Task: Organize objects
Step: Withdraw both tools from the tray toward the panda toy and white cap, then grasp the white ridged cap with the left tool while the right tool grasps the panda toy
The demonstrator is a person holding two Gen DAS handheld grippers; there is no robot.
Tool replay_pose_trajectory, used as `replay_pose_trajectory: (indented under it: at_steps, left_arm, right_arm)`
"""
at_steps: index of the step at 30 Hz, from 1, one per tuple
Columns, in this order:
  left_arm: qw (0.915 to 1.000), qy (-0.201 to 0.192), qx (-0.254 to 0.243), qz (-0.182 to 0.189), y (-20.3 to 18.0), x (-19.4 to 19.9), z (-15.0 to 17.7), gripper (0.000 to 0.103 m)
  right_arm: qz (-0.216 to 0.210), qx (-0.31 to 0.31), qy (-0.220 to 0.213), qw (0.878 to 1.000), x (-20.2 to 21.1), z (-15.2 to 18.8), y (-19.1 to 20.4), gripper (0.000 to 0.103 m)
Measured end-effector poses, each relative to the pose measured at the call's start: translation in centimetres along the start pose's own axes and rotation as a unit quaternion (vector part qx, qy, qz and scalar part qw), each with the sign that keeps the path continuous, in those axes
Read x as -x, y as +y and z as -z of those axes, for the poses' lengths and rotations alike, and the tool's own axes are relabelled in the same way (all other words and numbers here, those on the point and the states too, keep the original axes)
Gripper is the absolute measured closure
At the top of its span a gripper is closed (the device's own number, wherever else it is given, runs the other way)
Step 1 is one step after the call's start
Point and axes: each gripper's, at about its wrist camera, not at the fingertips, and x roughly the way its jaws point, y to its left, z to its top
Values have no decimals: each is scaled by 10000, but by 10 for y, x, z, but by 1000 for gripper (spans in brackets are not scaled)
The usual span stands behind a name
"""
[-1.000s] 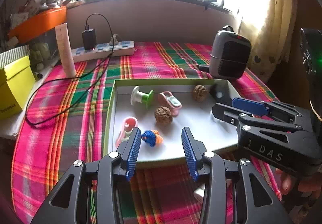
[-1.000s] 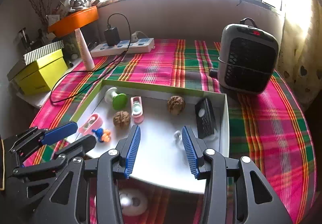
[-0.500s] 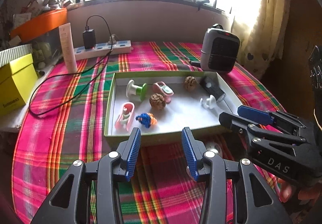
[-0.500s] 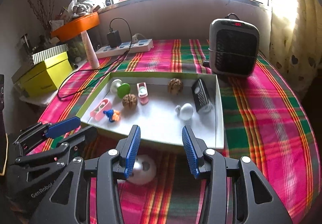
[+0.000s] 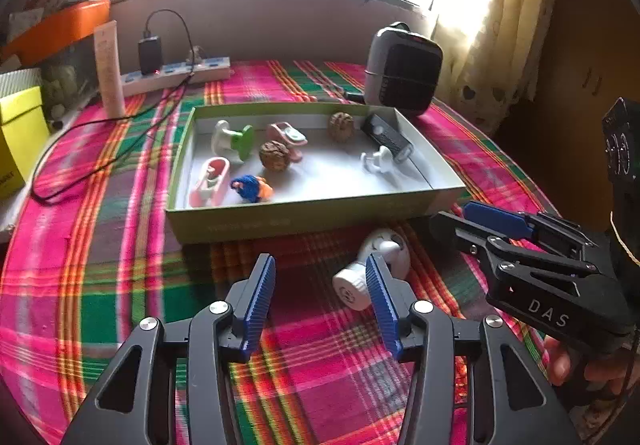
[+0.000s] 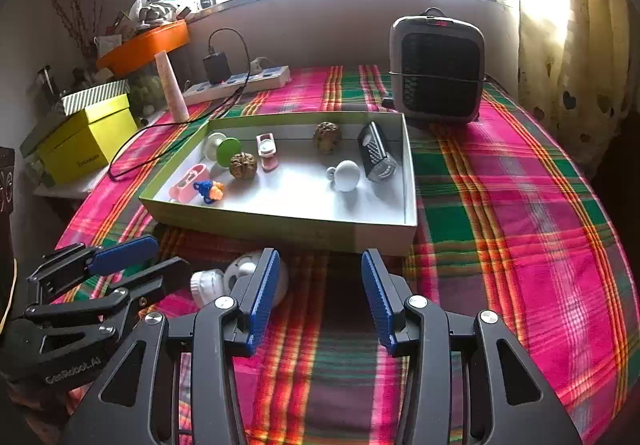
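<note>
Closing in: we hold our left gripper (image 5: 320, 297) over the white spool (image 5: 374, 269) on the plaid cloth, outside the green tray (image 5: 304, 219).
Relation: spool just right of the gap, touching the right pad's edge, long axis slanting toward the tray.
Fingers: left just widened, empty; right gripper (image 6: 316, 295) apart, empty, farther off.
Change: both grippers pulled back from the tray.
</note>
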Motion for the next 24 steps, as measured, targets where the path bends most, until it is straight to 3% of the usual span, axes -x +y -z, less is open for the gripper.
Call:
replay_pose_trajectory:
  at_steps: [15, 24]
  left_arm:
    - [9993, 353, -133, 49, -13, -21, 8, 55]
    - [9990, 423, 86, 123, -3, -23, 9, 55]
  right_arm:
    - [0, -109, 19, 9999, 4, 9, -8, 59]
    - [51, -95, 138, 9998, 3, 13, -3, 59]
